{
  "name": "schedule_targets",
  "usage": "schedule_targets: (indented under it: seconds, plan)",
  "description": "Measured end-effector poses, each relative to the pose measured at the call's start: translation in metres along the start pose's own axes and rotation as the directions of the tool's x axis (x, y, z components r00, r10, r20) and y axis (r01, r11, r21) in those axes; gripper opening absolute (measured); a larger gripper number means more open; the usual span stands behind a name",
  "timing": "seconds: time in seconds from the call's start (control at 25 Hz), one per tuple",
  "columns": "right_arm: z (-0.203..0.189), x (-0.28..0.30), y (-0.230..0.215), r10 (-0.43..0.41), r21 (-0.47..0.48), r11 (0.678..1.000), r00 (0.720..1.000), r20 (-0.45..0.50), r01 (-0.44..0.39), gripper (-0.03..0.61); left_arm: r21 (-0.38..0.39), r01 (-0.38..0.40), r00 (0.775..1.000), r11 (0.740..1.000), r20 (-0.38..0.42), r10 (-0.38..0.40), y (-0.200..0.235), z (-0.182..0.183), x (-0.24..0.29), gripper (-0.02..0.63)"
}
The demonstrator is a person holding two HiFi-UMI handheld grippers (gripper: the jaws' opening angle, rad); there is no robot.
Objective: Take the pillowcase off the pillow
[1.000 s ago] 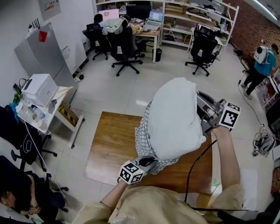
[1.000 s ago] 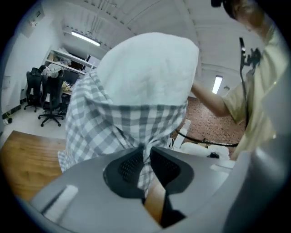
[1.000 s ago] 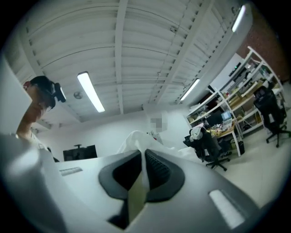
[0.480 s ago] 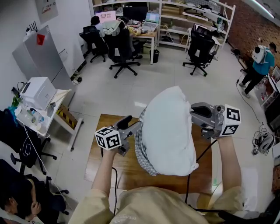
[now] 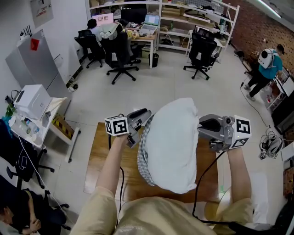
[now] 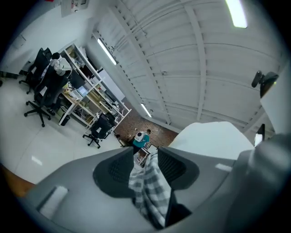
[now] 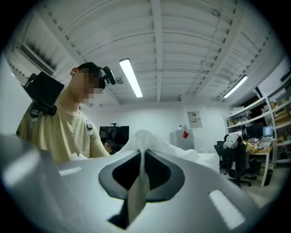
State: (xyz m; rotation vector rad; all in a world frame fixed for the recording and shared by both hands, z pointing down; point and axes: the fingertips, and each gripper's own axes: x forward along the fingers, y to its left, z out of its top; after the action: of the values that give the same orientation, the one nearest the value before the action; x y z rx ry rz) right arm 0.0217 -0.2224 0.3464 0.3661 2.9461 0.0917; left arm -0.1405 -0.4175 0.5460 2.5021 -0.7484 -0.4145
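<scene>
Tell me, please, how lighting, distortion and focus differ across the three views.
Head view: evenly lit, sharp, edges bowed. Left gripper view: fisheye with black corners, a ceiling lamp glares, pillowcase soft. Right gripper view: fisheye too, pillow blurred up close.

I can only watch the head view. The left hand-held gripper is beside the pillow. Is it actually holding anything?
Observer: Yes. The left gripper view shows the checked pillowcase between the jaws of the left hand-held gripper, which have just been closing on it.
Visitor: And the other one, on the far side of the pillow?
Observer: The right gripper view shows the right hand-held gripper shut on a fold of the white pillow.
</scene>
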Motion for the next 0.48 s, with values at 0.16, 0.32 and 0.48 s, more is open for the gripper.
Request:
schedule_targets:
  seconds: [0.16, 0.32, 0.48]
  plan:
    - [-0.002, 0.010, 0.022, 0.072, -0.062, 0.995, 0.996, -0.046, -0.074, 0.020, 0.062, 0.066, 0.983, 0.996, -0.178, -0.054, -0.010, -0.027, 0.021, 0.148]
    - [-0.007, 0.014, 0.029, 0.064, 0.012, 0.998, 0.994, -0.086, -0.063, 0.020, 0.111, 0.130, 0.949, 0.985, -0.301, -0.092, -0.025, -0.049, 0.036, 0.039]
    - [-0.008, 0.021, 0.035, 0.081, -0.014, 0.997, 0.995, -0.051, -0.082, 0.018, 0.213, -0.137, 0.918, 0.967, -0.339, 0.205, 0.032, -0.063, 0.038, 0.008]
